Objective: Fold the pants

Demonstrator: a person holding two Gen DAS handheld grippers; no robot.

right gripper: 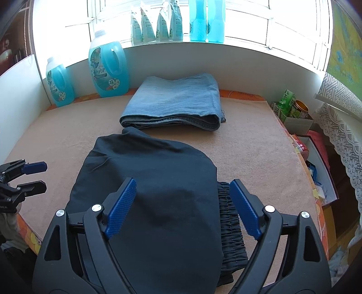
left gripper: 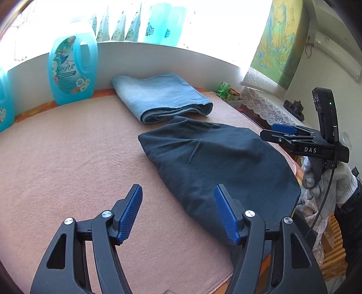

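Dark soft pants (right gripper: pixel 144 181) folded (elastic waistband ribbed), pink felt-like mat (left gripper: pixel 67 158), left hand-held gripper (left gripper: pixel 178 212) spread, right hand-held gripper (right gripper: pixel 183 208) spread

Place: a room in a home, set up for laundry.
Window: a big bright window (right gripper: pixel 158 20) with a sill.
Sill: soap bags (right gripper: pixel 156 24) and blue bottles (right gripper: pixel 207 22) stand in a row.
Table: a pink cloth (left gripper: pixel 67 169) covers it; blue soap jugs (right gripper: pixel 107 67) stand at the back.
Clothes: folded jeans (right gripper: pixel 174 101) and dark pants (right gripper: pixel 147 176) lie on it.
Wall: a picture (left gripper: pixel 280 43) and an air cooler (left gripper: pixel 334 52).
Side: a lace cloth (right gripper: pixel 339 140) and tea tins (right gripper: pixel 301 108).
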